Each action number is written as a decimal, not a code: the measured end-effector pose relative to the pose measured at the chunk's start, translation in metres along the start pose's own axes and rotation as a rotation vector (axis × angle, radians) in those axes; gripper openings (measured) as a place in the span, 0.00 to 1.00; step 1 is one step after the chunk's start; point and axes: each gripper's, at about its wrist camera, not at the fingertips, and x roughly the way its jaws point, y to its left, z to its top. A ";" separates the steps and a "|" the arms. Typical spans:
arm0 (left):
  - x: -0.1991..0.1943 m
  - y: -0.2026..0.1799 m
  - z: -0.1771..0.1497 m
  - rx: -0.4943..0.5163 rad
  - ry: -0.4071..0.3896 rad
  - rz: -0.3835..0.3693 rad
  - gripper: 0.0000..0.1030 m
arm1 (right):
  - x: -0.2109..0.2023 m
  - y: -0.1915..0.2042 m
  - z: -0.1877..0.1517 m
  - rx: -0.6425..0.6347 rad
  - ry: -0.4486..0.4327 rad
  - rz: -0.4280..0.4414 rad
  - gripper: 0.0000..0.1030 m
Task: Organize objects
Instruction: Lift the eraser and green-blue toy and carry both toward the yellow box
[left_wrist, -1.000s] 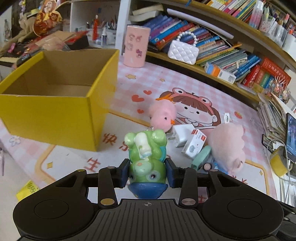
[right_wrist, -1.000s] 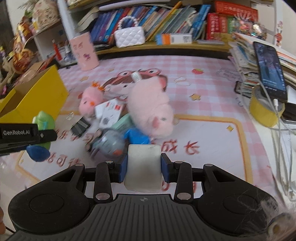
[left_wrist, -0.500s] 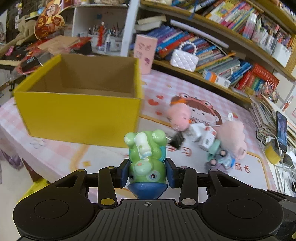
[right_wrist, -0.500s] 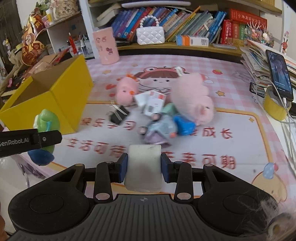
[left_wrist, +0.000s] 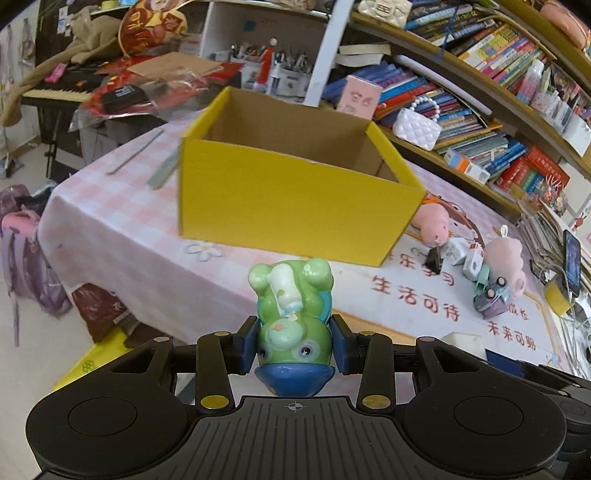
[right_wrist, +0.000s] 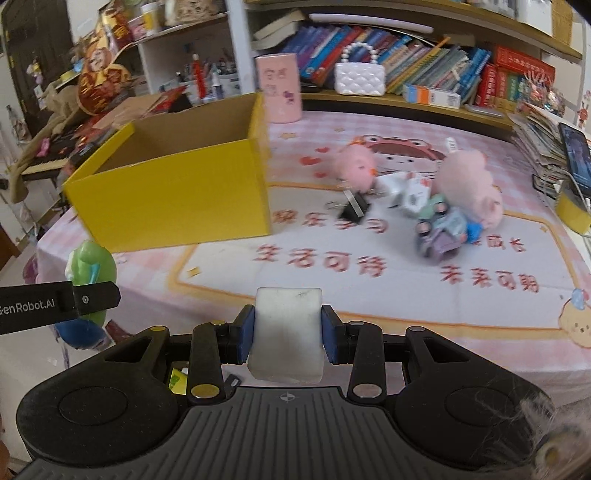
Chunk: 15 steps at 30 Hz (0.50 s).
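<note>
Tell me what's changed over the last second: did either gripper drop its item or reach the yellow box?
Both grippers pulled back from the toy pile toward the table's near edge; the yellow box now sits ahead of the left gripper instead of off to its left. Nothing was released: it stays shut on the green toy, the right gripper on the white block. The pile looks undisturbed.

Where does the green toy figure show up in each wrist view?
Left wrist view: green toy figure at bottom centre, clamped in the left claw.
Right wrist view: at the left edge, behind the other claw's black finger.
Shared landmark: yellow cardboard box.
</note>
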 end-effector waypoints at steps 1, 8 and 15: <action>-0.003 0.006 -0.001 0.002 -0.003 0.002 0.37 | -0.001 0.007 -0.002 -0.001 -0.002 0.005 0.34; -0.022 0.035 -0.002 -0.006 -0.032 0.011 0.37 | -0.005 0.044 -0.010 -0.031 -0.004 0.038 0.34; -0.031 0.043 -0.001 0.030 -0.053 -0.010 0.37 | -0.013 0.060 -0.012 -0.030 -0.028 0.036 0.34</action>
